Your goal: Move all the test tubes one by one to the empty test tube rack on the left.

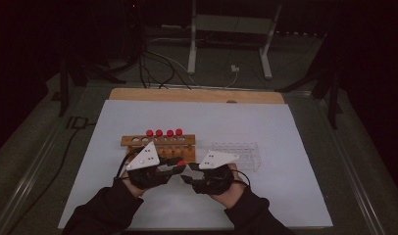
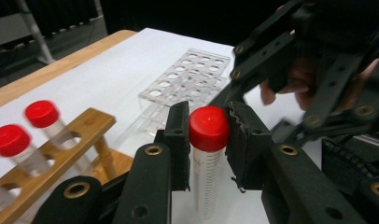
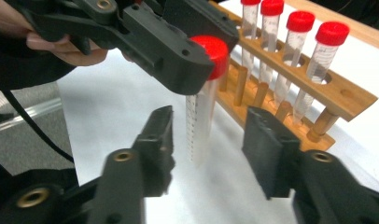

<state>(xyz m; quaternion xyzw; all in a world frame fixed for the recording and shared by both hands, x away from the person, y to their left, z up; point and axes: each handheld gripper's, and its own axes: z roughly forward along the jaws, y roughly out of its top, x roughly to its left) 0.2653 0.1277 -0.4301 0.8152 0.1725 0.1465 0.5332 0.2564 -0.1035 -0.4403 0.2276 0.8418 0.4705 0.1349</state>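
A clear graduated tube (image 2: 207, 177) with a red cap (image 2: 209, 128) hangs upright just above the white mat. My left gripper (image 2: 207, 135) is shut on that cap, one pad on each side. In the right gripper view the tube (image 3: 200, 122) hangs between the jaws of my right gripper (image 3: 208, 135), which stands open with a gap on both sides of it. In the high view the two grippers meet tip to tip, left gripper (image 1: 177, 167) and right gripper (image 1: 188, 177), in front of the wooden rack (image 1: 158, 142).
The wooden rack (image 3: 337, 95) holds several red-capped tubes (image 3: 318, 51) and has free holes at its left end (image 1: 131, 142). A clear plastic rack (image 1: 238, 155) stands to its right. The white mat (image 1: 265, 127) covers a wooden table (image 1: 197, 94).
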